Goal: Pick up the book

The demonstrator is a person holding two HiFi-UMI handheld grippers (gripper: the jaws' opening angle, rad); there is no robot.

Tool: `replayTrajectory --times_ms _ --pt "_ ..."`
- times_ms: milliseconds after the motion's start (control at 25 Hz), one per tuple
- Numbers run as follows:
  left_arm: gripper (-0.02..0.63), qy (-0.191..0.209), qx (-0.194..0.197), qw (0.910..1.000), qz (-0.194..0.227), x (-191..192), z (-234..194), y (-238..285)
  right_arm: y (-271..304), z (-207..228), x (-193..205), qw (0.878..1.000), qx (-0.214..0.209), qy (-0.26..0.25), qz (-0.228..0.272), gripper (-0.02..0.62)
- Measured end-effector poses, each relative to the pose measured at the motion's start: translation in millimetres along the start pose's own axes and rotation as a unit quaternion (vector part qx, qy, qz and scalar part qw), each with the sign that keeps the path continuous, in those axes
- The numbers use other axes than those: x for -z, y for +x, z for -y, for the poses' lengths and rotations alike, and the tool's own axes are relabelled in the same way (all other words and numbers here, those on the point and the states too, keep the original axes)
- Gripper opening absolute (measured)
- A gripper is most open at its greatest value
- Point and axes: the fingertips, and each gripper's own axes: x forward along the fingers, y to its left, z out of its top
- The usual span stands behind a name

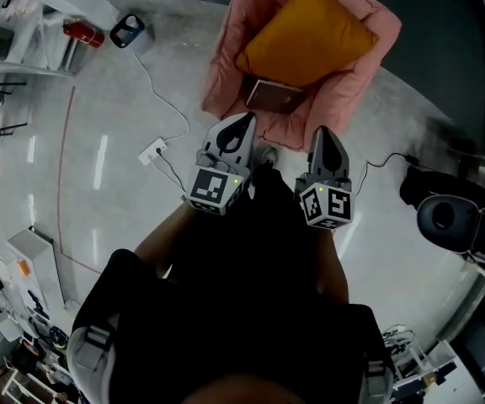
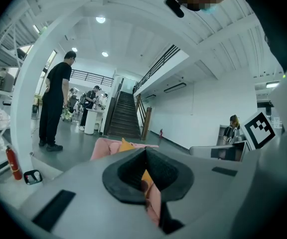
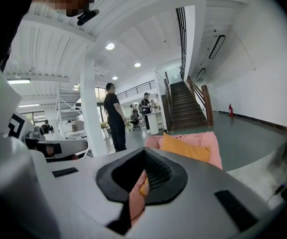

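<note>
A brownish book point(image 1: 272, 97) lies flat on the seat of a pink armchair point(image 1: 226, 57), in front of an orange cushion point(image 1: 306, 36). My left gripper point(image 1: 243, 121) hovers just short of the chair's front edge, its jaws together and nothing in them. My right gripper point(image 1: 322, 133) is level with it to the right, also shut and empty. The left gripper view has the left gripper point(image 2: 146, 156) pointing at the armchair point(image 2: 106, 146), with pink and orange showing through the slit. The right gripper point(image 3: 144, 156) faces the cushion point(image 3: 186, 148) and armchair point(image 3: 211, 146). Neither gripper view shows the book.
A white power strip point(image 1: 153, 151) with its cable lies on the pale floor left of the chair. A red fire extinguisher point(image 1: 84, 33) sits by shelves at the far left. A black office chair point(image 1: 449, 217) stands at the right. People point(image 2: 54, 106) stand near a staircase point(image 2: 123, 116) beyond.
</note>
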Motion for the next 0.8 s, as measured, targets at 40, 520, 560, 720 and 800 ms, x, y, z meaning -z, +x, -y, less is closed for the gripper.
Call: replayTrajectory --times_ms 40,520,560,720,800 --pt "0.008 0.000 -0.001 1.0000 -0.004 2.2 0.2 3.4 1.9 2.8 1.1 1.000 -0.001 0.001 -0.002 0.002" --pt "0.008 -0.017 -0.018 0.9990 -0.037 39.4 1.9 59.0 35.7 35.5 29.5 0.998 -0.031 0.030 -0.041 0.002" --pt "0.008 -0.019 -0.020 0.9988 -0.039 43.0 1.0 62.7 39.0 38.0 32.4 0.998 -0.033 0.031 -0.045 0.002" --pt "0.008 -0.026 -0.027 0.9980 -0.052 56.1 -2.9 80.5 54.1 49.7 44.3 0.997 -0.038 0.034 -0.059 0.002" --pt "0.008 -0.025 -0.026 0.9976 -0.059 64.4 -6.4 88.9 63.5 53.9 50.3 0.996 -0.039 0.036 -0.066 0.002"
